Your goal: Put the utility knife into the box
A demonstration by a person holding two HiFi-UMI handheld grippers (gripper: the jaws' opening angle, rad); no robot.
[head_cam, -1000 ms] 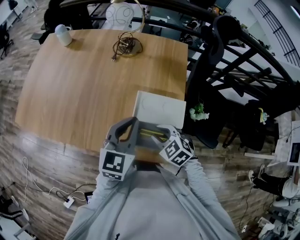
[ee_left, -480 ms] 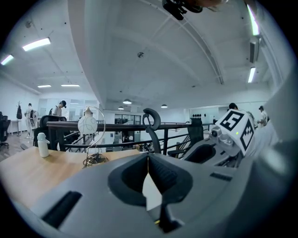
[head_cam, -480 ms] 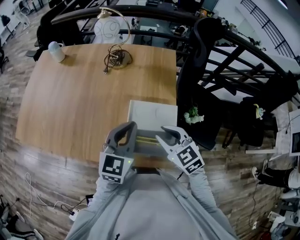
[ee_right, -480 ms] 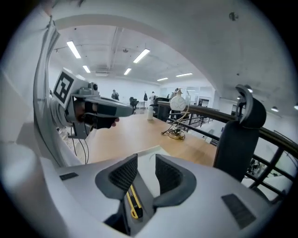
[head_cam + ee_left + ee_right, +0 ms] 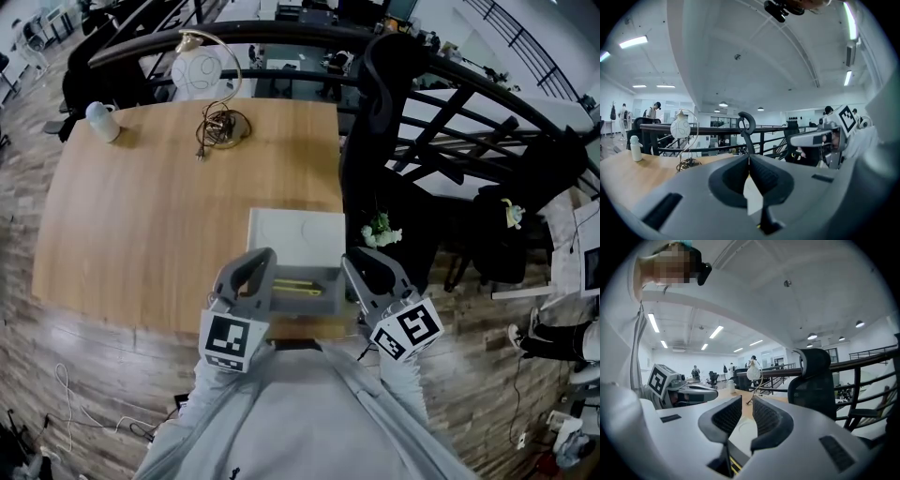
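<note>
Resting in the box (image 5: 330, 277), the utility knife (image 5: 298, 287) lies as the task wants. So both flank the box empty: left gripper (image 5: 749, 161) pinched together, right gripper (image 5: 747, 405) just narrowing, jaws apart.

Left gripper (image 5: 262, 258) and right gripper (image 5: 356, 264) are held side by side, near level. Left jaws are closed together, empty. Right jaws have just been closing; a narrow gap is left, nothing between
</note>
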